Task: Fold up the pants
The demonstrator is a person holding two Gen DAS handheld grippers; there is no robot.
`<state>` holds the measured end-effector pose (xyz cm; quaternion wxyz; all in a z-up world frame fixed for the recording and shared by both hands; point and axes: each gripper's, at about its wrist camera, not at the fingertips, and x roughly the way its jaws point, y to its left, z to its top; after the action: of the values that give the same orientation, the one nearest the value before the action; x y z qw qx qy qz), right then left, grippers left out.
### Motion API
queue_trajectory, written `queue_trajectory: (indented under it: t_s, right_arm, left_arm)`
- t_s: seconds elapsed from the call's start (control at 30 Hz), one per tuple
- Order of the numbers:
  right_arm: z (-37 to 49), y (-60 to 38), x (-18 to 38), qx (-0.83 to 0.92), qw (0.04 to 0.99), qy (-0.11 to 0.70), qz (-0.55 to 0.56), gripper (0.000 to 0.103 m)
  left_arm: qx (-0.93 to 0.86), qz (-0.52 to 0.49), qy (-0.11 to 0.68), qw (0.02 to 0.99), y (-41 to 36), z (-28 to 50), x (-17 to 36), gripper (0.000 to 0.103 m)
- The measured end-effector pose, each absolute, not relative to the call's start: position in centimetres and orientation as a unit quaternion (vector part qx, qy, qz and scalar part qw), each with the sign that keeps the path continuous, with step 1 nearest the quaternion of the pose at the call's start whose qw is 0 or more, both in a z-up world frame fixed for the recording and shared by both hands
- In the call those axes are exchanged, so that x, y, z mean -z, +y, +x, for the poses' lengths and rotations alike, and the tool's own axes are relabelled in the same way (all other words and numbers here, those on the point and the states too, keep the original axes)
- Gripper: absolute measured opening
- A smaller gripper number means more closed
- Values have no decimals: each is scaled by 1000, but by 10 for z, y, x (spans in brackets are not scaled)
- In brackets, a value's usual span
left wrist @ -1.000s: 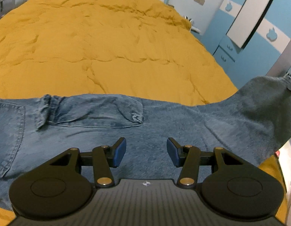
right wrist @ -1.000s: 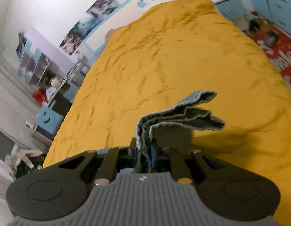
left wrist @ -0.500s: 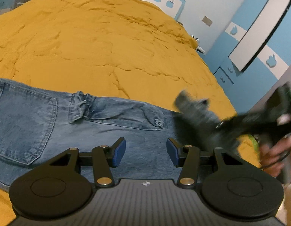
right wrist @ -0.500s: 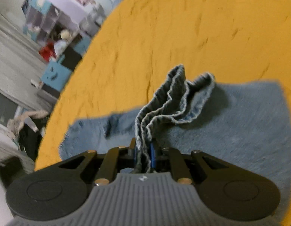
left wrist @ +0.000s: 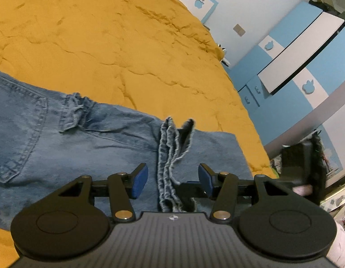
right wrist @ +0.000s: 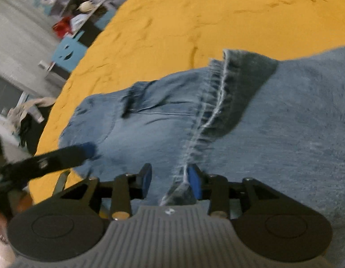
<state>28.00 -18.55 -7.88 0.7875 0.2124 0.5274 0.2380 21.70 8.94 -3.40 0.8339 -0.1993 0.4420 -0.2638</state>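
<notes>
Blue denim pants point(left wrist: 61, 138) lie on a yellow bedspread point(left wrist: 105, 44), folded so the leg lies back over the seat. The frayed leg hems point(left wrist: 170, 156) rest on top near the back pocket point(left wrist: 20, 134). My left gripper point(left wrist: 173, 179) is open, low over the pants, with the hems lying between its fingers. My right gripper point(right wrist: 170, 179) is open; the hem edge point(right wrist: 208, 120) lies loose between its fingers, against the right pad. The left gripper's blue-tipped finger point(right wrist: 87, 148) shows at the left of the right wrist view.
The bedspread stretches far beyond the pants point(right wrist: 295, 134). Blue and white wardrobes point(left wrist: 306, 55) stand past the bed's right edge. Shelves and clutter point(right wrist: 67, 22) sit on the floor past the bed's other side.
My right gripper carried the leg hems over onto the seat of the pants and opened, letting them go. My left gripper stayed open; the hems now lie between its fingers.
</notes>
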Motion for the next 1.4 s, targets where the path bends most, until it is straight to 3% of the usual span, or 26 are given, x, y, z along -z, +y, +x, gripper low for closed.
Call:
queue_trajectory:
  t_s: [0.23, 0.6, 0.67, 0.7, 0.73, 0.93, 1.0, 1.1, 1.2, 1.23, 1.37, 1.4]
  right_arm:
    - [247, -233, 36, -160, 856, 474, 130, 35]
    - [204, -334, 61, -81, 881, 433, 174, 35]
    - [198, -347, 69, -81, 882, 424, 191, 35]
    - [197, -348, 73, -82, 882, 420, 198, 35]
    - [196, -351, 75, -82, 883, 416, 202, 34]
    - [191, -357, 66, -73, 902, 388, 176, 35]
    - [193, -357, 63, -77, 906, 381, 167, 31]
    - [203, -353, 71, -74, 908, 384, 150, 16]
    - [214, -348, 92, -59, 905, 402, 127, 14]
    - [217, -347, 102, -54, 900, 415, 127, 14]
    - [220, -350, 127, -50, 888, 437, 134, 12]
    - [220, -351, 126, -49, 888, 435, 137, 12]
  left_arm:
    - [277, -181, 443, 833, 41, 240, 49, 68]
    - [268, -51, 438, 856, -39, 271, 98, 67]
    - [269, -57, 444, 853, -38, 274, 103, 43]
    - [274, -65, 446, 850, -38, 274, 104, 17]
    - [281, -74, 446, 847, -37, 273, 103, 5]
    - [285, -113, 417, 856, -4, 257, 66, 3]
    - [276, -123, 443, 844, 6, 265, 76, 3]
    - [262, -135, 478, 827, 10, 278, 103, 3]
    - [250, -132, 479, 831, 6, 280, 121, 5]
    - [247, -130, 480, 832, 5, 280, 125, 12]
    - [249, -114, 474, 837, 5, 276, 119, 18]
    - [250, -103, 471, 840, 6, 274, 114, 27]
